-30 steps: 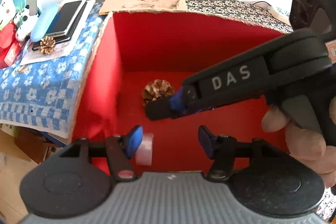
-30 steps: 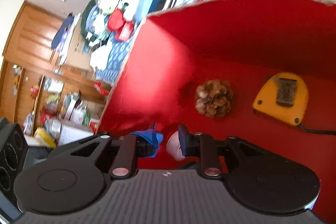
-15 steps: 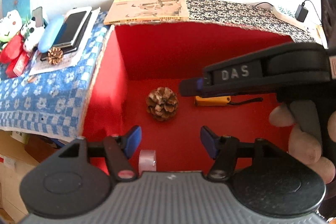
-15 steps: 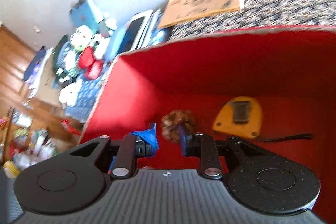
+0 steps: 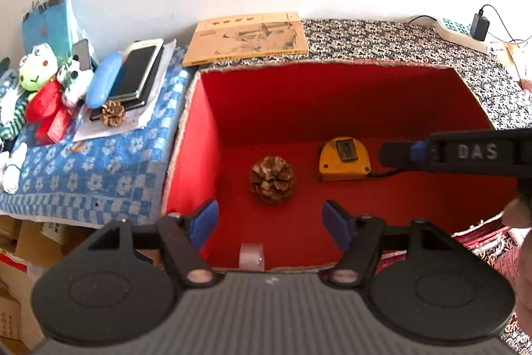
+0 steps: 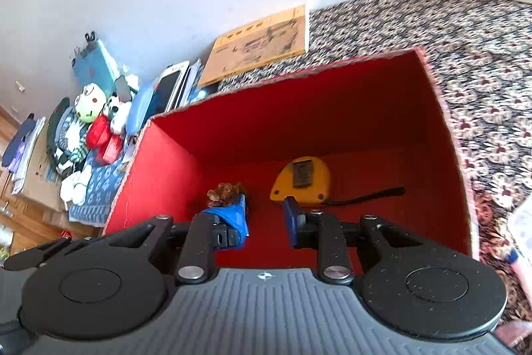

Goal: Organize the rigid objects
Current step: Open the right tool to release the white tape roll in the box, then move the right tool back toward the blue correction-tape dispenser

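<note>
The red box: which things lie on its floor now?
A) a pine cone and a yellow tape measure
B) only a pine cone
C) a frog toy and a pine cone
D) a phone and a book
A: inside the red box, a pine cone lies left of a yellow tape measure, apart from it.

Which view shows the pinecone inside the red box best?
The left wrist view: the pinecone lies whole and unobstructed on the box floor. In the right wrist view, the right gripper's blue finger hides its lower part.

A brown pinecone (image 5: 272, 179) and yellow tape measure (image 5: 344, 158) lie apart in the red box (image 5: 206, 135).
</note>
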`<control>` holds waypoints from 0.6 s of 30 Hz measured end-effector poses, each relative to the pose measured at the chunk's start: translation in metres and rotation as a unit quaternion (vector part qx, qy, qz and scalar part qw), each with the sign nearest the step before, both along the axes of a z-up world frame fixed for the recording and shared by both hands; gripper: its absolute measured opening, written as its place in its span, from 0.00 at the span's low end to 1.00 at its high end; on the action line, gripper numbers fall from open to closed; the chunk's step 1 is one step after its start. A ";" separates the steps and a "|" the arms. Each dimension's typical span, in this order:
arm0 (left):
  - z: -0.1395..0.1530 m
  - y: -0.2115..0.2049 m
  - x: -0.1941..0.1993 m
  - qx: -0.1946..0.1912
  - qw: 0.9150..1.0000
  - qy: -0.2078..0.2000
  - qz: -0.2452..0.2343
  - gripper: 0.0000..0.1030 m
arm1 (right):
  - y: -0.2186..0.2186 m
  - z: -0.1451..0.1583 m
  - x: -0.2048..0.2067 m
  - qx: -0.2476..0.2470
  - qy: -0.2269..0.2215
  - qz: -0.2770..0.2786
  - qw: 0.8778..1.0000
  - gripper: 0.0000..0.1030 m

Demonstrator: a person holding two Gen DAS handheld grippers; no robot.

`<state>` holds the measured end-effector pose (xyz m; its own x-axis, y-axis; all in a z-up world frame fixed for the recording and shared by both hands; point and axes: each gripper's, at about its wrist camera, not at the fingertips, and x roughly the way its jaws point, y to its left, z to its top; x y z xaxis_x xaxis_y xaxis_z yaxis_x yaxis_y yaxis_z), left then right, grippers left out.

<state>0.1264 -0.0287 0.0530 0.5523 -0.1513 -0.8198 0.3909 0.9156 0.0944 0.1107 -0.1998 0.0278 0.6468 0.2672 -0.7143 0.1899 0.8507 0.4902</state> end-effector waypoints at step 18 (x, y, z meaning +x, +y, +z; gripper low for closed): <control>0.025 0.011 -0.026 0.009 1.000 -0.030 -0.001 0.88 | 0.022 0.038 -0.048 -0.069 -0.021 -0.041 0.997 0.09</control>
